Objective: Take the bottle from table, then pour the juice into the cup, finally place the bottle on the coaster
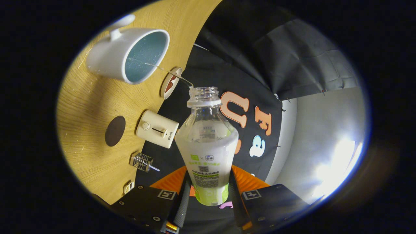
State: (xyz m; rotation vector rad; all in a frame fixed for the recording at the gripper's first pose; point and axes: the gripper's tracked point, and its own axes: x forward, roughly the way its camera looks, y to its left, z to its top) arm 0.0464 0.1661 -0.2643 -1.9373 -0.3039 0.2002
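Gripper [208, 191]: both fingers press the lower body of the bottle from either side, so the jaws are clamped on it; the finger bases are cut off at the near edge of the view.
Bottle [208, 143]: clear plastic, uncapped, held between the fingers with its open mouth pointing ahead toward the cup; the whole scene sits rolled sideways in the view. Its base is hidden between the fingers.
Juice: pale, milky, filling the lower part of the bottle; the neck is clear.
Stream [169, 72]: a thin thread runs from the bottle mouth to the cup's rim; very fine and hard to trace where it crosses the table.
Cup [130, 53]: white mug with a blue inside, far left of the bottle mouth, on the wooden table [87, 107]; droplets speck the inside, the liquid level cannot be made out.
Coaster [115, 131]: dark round disc flat on the table, left of the bottle, well apart from the cup.
Round plaque [170, 83]: seen edge-on between cup and bottle mouth; its face is barely readable.
Toaster [157, 129]: cream, between the coaster and the bottle.
Small clear object [143, 162]: near the toaster, with a metal tip; what it is cannot be told.
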